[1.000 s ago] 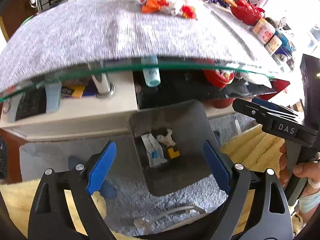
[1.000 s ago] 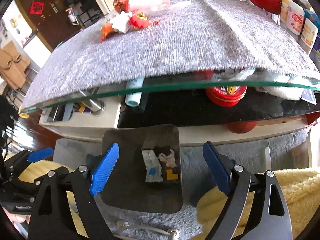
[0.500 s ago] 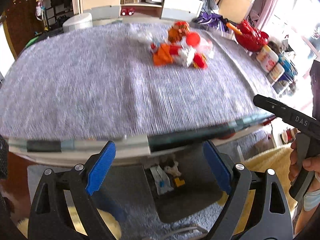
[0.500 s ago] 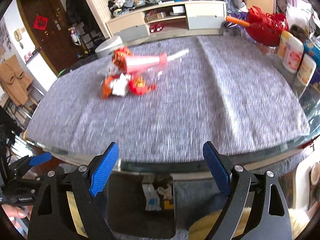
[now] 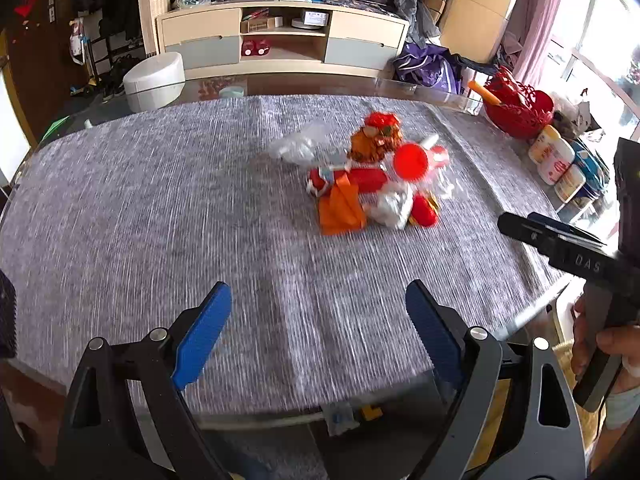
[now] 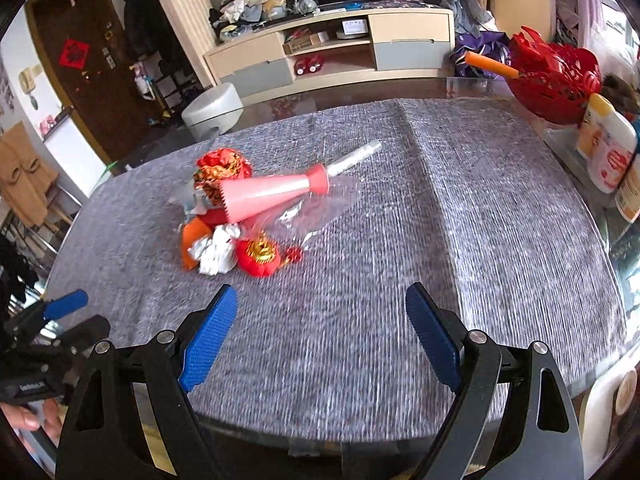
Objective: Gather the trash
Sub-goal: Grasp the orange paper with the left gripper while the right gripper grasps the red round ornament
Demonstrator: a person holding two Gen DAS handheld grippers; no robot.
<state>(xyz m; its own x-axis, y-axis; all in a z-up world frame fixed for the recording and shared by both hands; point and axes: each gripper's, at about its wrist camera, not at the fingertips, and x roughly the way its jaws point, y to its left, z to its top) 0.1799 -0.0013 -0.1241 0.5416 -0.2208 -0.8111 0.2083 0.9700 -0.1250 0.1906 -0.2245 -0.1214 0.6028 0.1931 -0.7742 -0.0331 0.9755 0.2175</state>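
Observation:
A pile of trash (image 5: 372, 178) lies on the grey table mat (image 5: 160, 216): orange paper, crumpled foil, red wrappers, clear plastic and a pink cone. It also shows in the right wrist view (image 6: 248, 208), where the pink cone (image 6: 268, 194) lies across it. My left gripper (image 5: 318, 332) is open and empty above the near table edge. My right gripper (image 6: 320, 336) is open and empty, near the front edge too. The right gripper shows at the right of the left wrist view (image 5: 560, 248). A dark bin with trash (image 5: 348, 416) peeks below the table edge.
A red basket (image 6: 556, 80) and white bottles (image 6: 608, 152) stand at the table's right side. A TV cabinet (image 5: 280, 40) and a white stool (image 5: 154, 80) are beyond the table. A yellow blanket (image 5: 500, 396) lies below at the front.
Both grippers have risen from over the floor bin to above the table top. The bin has dropped almost out of view and the trash pile is now ahead of both.

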